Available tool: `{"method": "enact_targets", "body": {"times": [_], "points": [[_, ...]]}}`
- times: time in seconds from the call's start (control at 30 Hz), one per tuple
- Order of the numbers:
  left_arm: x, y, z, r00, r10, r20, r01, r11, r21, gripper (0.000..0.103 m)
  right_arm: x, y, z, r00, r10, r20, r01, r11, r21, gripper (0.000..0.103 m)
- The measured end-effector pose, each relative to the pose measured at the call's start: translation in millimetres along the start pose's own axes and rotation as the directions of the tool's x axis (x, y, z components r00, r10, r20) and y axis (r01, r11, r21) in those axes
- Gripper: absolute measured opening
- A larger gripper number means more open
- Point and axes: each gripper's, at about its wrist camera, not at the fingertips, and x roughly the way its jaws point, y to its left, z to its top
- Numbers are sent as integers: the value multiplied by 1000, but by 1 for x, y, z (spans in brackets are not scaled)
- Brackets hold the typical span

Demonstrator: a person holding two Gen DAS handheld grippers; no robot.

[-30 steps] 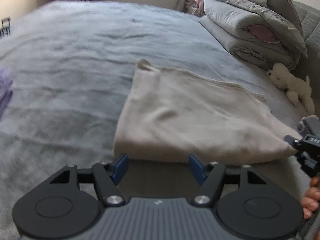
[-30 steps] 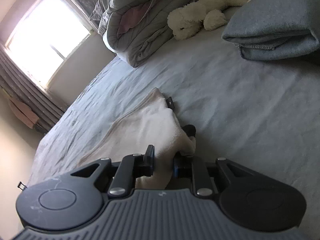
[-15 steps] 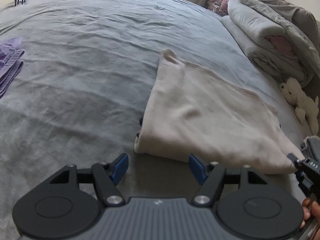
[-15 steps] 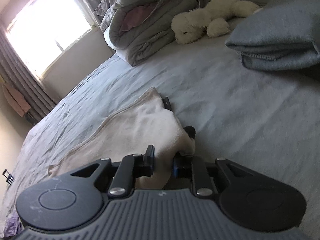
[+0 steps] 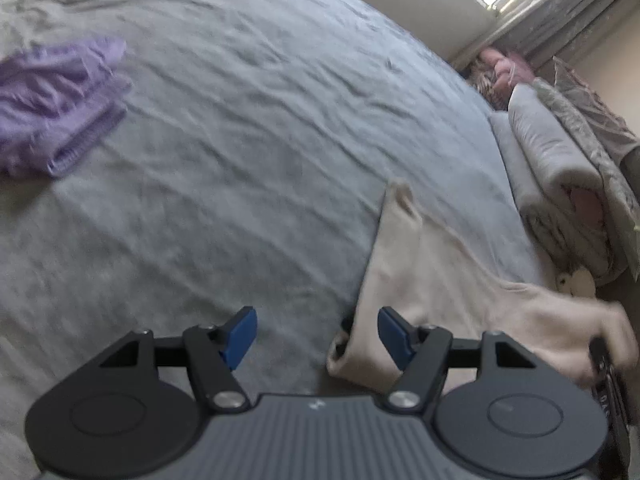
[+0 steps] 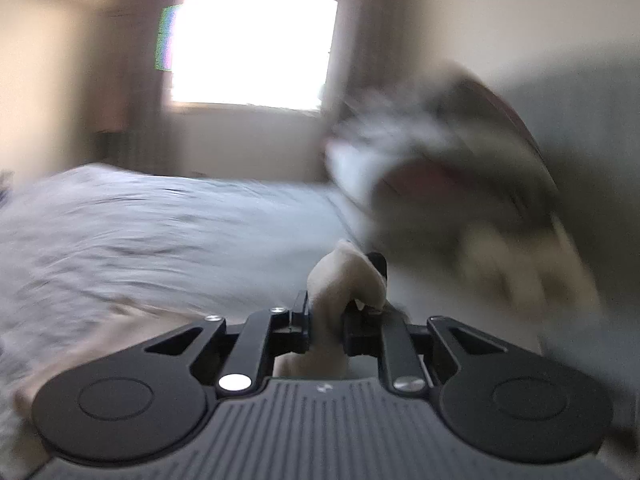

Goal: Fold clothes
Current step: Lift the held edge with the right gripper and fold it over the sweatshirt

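Observation:
A beige garment [image 5: 432,280] lies on the grey bed [image 5: 240,168], folded, with its right corner pulled up off the cover. My left gripper [image 5: 316,334] hangs open above the bed; the garment's near left corner sits just inside its right fingertip [image 5: 394,336], and nothing is pinched. My right gripper [image 6: 326,320] grips a bunched corner of the beige garment [image 6: 340,272], and its jaws are still closing on the fabric. That gripper shows dark at the right edge of the left wrist view [image 5: 604,364]. The right wrist view is blurred.
A purple garment [image 5: 60,112] lies crumpled at the bed's left. Folded grey duvets [image 5: 560,168] are stacked at the right, with a white plush toy [image 5: 576,282] below them. A bright window [image 6: 252,40] is at the far wall, and a blurred duvet pile [image 6: 440,160] is on the right.
My right gripper has lifted the garment's corner off the bed and rolled to face the window. My left gripper has shifted left, and the purple garment has come into view.

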Motion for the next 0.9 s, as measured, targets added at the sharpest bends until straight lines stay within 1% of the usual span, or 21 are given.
{"method": "enact_targets", "body": {"times": [0.03,0.07,0.1,0.17,0.23,0.3,0.37,0.47,0.57,0.63,0.7,0.73,0.8,0.83,0.87,0.9], "points": [[0,3,2,1000,9,5,-8,1000,-11,68,-2,23,6,999,37,21,-35,996,-88,18],[0,5,4,1000,17,8,-17,1000,-24,68,-3,50,6,997,76,30,-69,980,-186,17],[1,8,5,1000,26,10,-25,999,-36,68,-4,78,1,993,112,33,-98,956,-275,17],[1,14,8,1000,27,3,-27,998,-65,68,-5,124,-18,984,178,9,-158,897,-412,16],[0,16,9,1000,24,-1,-24,997,-71,68,-4,162,-46,974,220,-58,-218,827,-518,15],[-1,18,10,1000,15,-4,-15,997,-78,68,-5,178,-66,966,239,-102,-255,801,-542,14],[-2,18,10,1000,3,-3,-3,997,-83,68,-6,178,-74,971,222,-91,-236,812,-533,14],[-1,18,10,1000,1,-5,-1,997,-80,68,-1,172,-65,971,210,-114,-239,831,-503,14],[0,20,10,1000,-3,-11,2,996,-86,68,6,174,-60,973,192,-129,-231,829,-509,15],[0,21,10,1000,-6,-13,4,996,-93,68,9,175,-59,970,198,-138,-241,832,-499,16],[0,22,10,1000,-8,-15,6,995,-96,68,9,177,-61,965,216,-147,-261,829,-494,23],[0,21,10,1000,-11,-18,10,995,-96,68,6,180,-61,963,225,-146,-268,821,-504,23],[1,20,9,999,-21,-24,19,995,-94,68,4,180,-60,959,244,-144,-283,805,-522,29],[2,19,8,999,-27,-28,25,996,-87,68,1,175,-58,953,265,-146,-301,804,-512,32],[3,18,8,999,-33,-32,30,996,-80,68,0,170,-53,945,291,-151,-327,810,-487,39],[3,17,7,998,-41,-37,38,997,-73,68,-2,162,-47,930,333,-159,-368,816,-446,53]]}}
